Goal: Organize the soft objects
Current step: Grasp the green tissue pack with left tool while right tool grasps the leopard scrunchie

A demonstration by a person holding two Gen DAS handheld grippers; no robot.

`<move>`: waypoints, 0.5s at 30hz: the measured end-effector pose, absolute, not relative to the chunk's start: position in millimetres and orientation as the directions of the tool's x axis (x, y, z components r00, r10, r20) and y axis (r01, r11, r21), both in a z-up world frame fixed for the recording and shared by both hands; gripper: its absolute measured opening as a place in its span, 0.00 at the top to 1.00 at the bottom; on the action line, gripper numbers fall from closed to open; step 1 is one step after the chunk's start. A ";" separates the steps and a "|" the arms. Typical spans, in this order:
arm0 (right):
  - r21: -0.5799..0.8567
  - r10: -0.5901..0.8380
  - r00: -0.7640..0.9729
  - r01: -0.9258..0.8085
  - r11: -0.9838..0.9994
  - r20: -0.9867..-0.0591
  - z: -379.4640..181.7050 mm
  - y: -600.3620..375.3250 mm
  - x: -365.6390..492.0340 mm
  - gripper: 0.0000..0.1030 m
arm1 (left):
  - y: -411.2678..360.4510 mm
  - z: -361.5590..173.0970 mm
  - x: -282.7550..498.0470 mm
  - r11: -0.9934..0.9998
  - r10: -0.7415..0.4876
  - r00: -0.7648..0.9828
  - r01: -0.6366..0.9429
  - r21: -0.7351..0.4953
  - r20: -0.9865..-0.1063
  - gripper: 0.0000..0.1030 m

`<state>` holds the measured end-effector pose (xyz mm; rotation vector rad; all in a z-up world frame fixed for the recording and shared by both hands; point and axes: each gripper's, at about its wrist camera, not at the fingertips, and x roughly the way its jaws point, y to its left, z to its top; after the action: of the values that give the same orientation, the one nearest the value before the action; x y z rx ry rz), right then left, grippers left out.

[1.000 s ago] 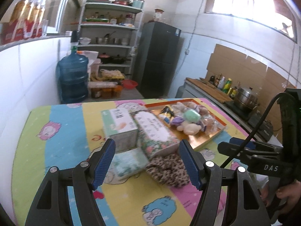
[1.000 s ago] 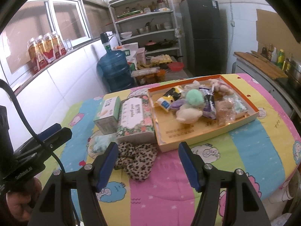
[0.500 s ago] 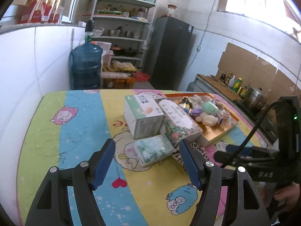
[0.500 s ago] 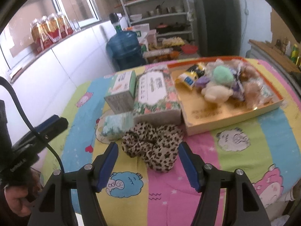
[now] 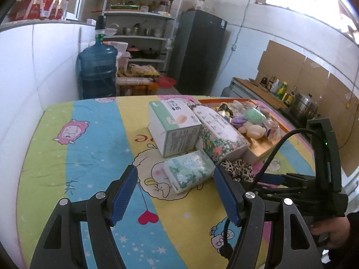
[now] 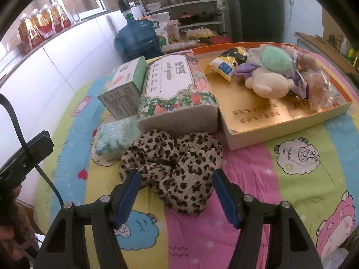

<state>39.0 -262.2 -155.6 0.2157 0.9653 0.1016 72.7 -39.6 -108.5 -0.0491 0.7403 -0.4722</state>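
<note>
A leopard-print cloth (image 6: 177,170) lies crumpled on the striped cartoon tablecloth, just in front of a floral tissue pack (image 6: 177,89). My right gripper (image 6: 176,190) hovers open over the cloth's near edge, pads clear of it. A small green tissue packet (image 5: 190,172) lies left of the cloth; my left gripper (image 5: 175,188) stands open just short of it, holding nothing. Behind are a white-green box (image 5: 172,125) and an orange-rimmed tray (image 6: 291,121) with plush toys (image 6: 267,83) and wrapped packets.
The table (image 5: 78,148) abuts a white tiled wall on the left. A blue water jug (image 5: 97,71), shelves and a dark fridge (image 5: 197,53) stand beyond it. A counter with bottles and a pot (image 5: 305,107) runs along the right. The person's hand grips the right gripper's handle (image 5: 334,231).
Both grippers have sunk toward the table. The right one has come close over the leopard cloth; the left view has swung left, now centred on the small green packet. Jaw openings are unchanged.
</note>
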 end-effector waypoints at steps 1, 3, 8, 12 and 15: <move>0.220 0.179 0.565 0.006 0.975 -0.806 -157.2 -261.2 40.0 0.36 | -40.1 -109.5 73.3 0.893 -0.432 0.636 0.399 -0.207 -0.640 0.30; 0.213 0.177 0.557 -0.001 0.977 -0.811 -159.1 -259.5 41.8 0.36 | -41.9 -112.5 76.4 0.886 -0.444 0.623 0.414 -0.210 -0.644 0.30; 0.186 0.157 0.526 0.004 0.982 -0.836 -167.8 -260.3 40.4 0.76 | -50.1 -122.8 86.9 0.831 -0.506 0.567 0.521 -0.193 -0.650 0.30; 0.199 0.159 0.535 0.017 0.980 -0.829 -164.4 -266.8 31.6 0.86 | -55.0 -129.6 99.7 0.757 -0.576 0.505 0.625 -0.187 -0.643 0.27; 0.195 0.152 0.542 0.023 0.980 -0.827 -159.7 -269.0 24.4 0.87 | -58.4 -133.7 110.2 0.681 -0.630 0.452 0.712 -0.170 -0.632 0.26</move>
<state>24.4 -269.0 -159.7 0.1913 0.9970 0.0775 110.2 -58.4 -133.7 0.1262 0.7243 -0.8315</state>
